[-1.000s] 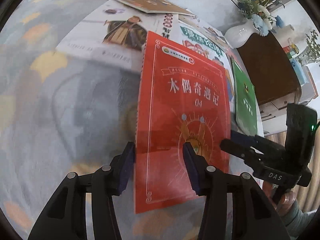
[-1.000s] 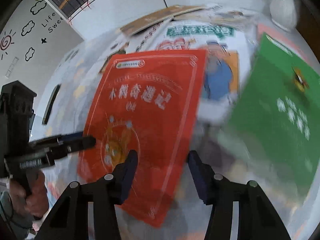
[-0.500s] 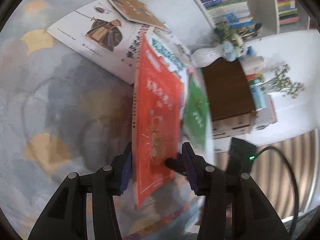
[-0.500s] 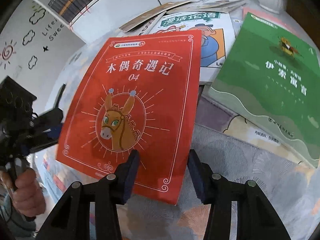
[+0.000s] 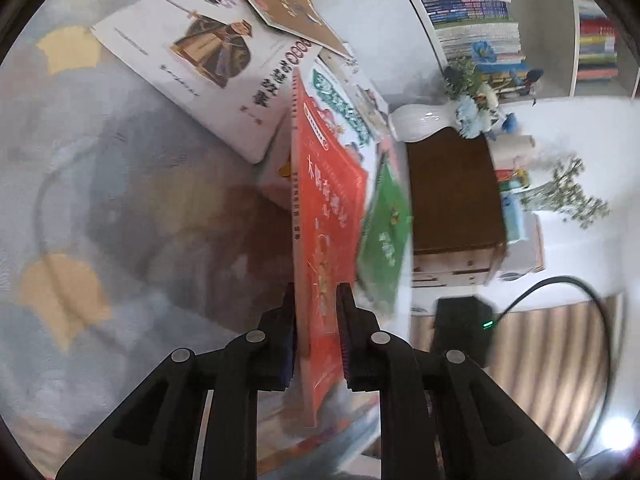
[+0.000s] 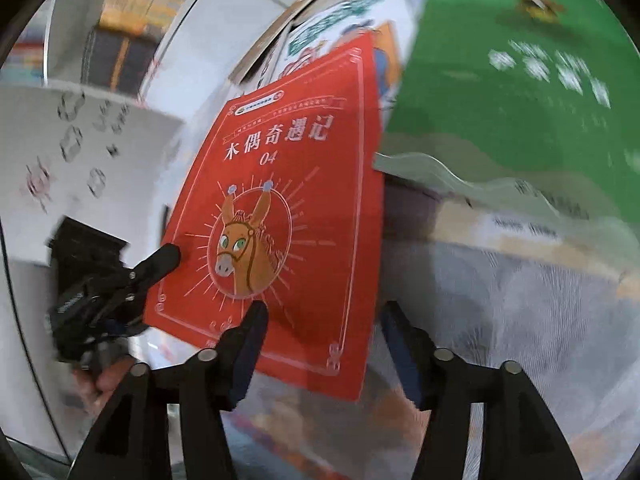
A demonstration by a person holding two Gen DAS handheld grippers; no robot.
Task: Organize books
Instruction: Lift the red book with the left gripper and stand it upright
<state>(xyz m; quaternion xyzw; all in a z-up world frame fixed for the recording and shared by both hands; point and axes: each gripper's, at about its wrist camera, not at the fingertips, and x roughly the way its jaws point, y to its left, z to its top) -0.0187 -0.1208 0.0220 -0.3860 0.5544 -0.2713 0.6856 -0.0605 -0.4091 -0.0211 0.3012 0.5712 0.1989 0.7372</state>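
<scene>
A red book with a donkey on its cover [image 6: 280, 184] stands tilted up off the patterned cloth. My left gripper [image 5: 316, 300] has the red book [image 5: 320, 220] edge-on between its closing jaws, and both pads press on it. In the right wrist view the left gripper [image 6: 170, 258] clamps the book's left edge. My right gripper [image 6: 324, 316] is opening. The book's lower edge lies between its fingers, and the pads stand clear of it.
A green book [image 6: 520, 80] lies right of the red one. A white book with a robed figure [image 5: 208, 72], a brown book [image 5: 288, 8] and others lie behind. A white vase [image 5: 416, 126], a wooden box [image 5: 452, 192] and bookshelves [image 5: 472, 12] stand at the right.
The left jaws have closed onto the red book, which has turned edge-on in the left view. The right jaws stand wider, off the book, and the right view has swung.
</scene>
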